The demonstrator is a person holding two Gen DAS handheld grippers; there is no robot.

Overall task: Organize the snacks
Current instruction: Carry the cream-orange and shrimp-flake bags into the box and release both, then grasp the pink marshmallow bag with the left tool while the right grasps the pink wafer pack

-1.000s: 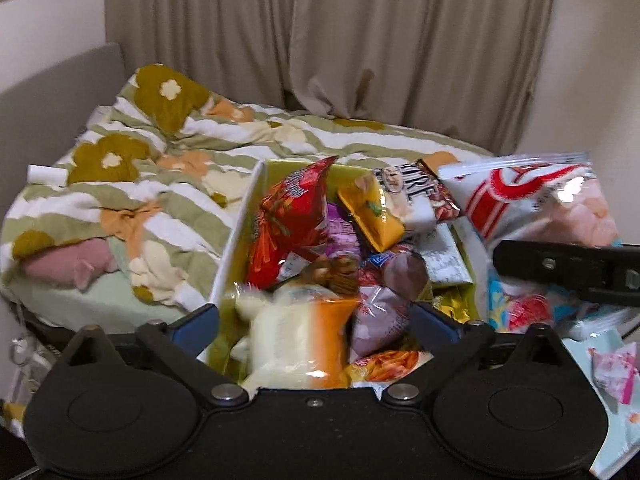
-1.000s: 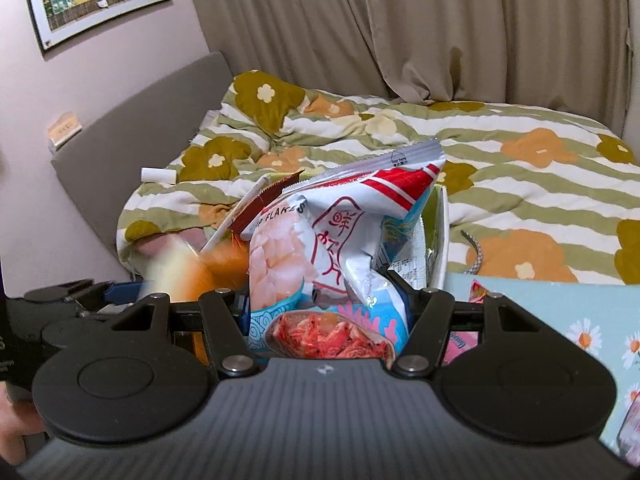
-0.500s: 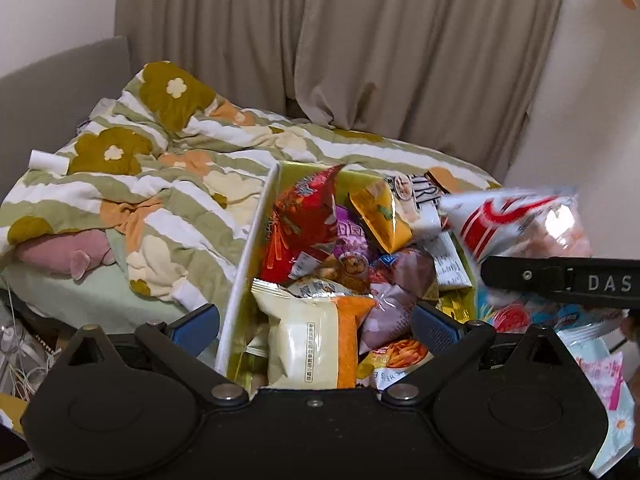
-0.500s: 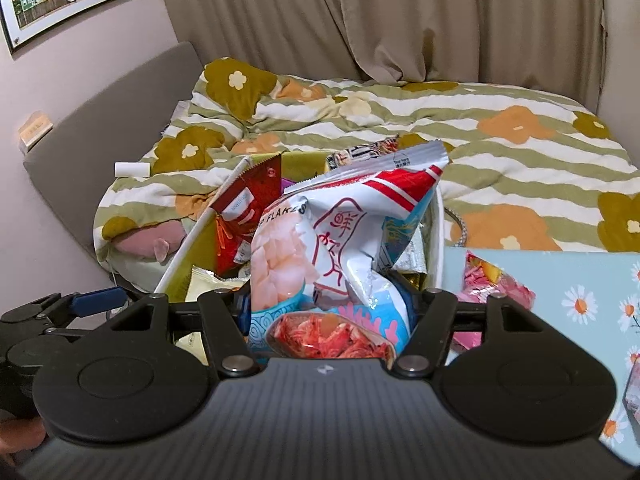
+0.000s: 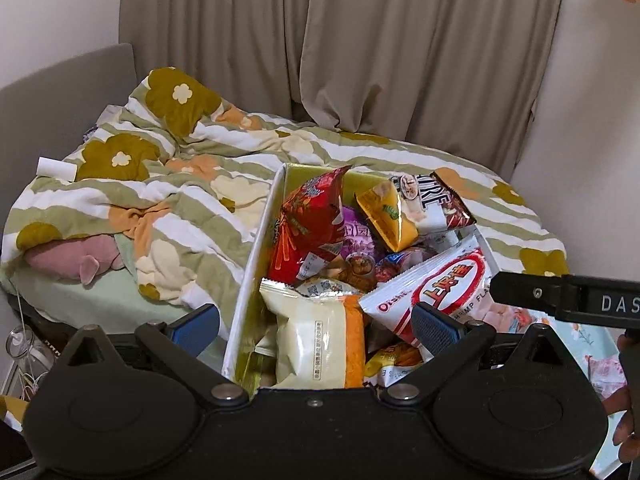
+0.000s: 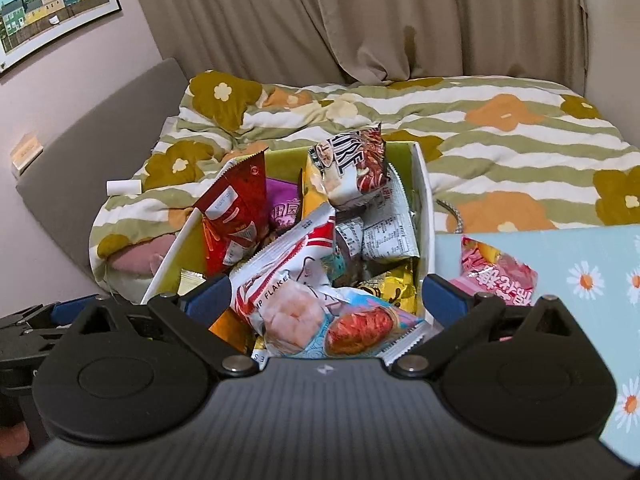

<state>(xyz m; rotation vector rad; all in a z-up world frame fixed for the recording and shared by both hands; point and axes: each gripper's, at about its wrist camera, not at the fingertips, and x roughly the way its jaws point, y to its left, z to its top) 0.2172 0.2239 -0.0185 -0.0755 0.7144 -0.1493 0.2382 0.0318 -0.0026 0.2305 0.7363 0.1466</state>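
Your right gripper [image 6: 326, 294] is opening its jaws wide, and the shrimp flakes bag [image 6: 304, 292] lies loose between them on top of the other snacks, with neither pad pressing on it. Your left gripper [image 5: 316, 322] also stands open, its blue pads either side of a cream and orange packet [image 5: 320, 344]. Both packets sit in the white box [image 5: 250, 280], on the floral bedspread [image 5: 180, 200].

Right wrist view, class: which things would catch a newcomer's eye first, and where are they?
The overfilled snack box in the middle, its packets heaped above the rim. The shrimp flakes bag lies nearest on top, between the opening right gripper's jaws, unpressed. Behind is the flowered striped duvet; a pink packet lies right of the box.
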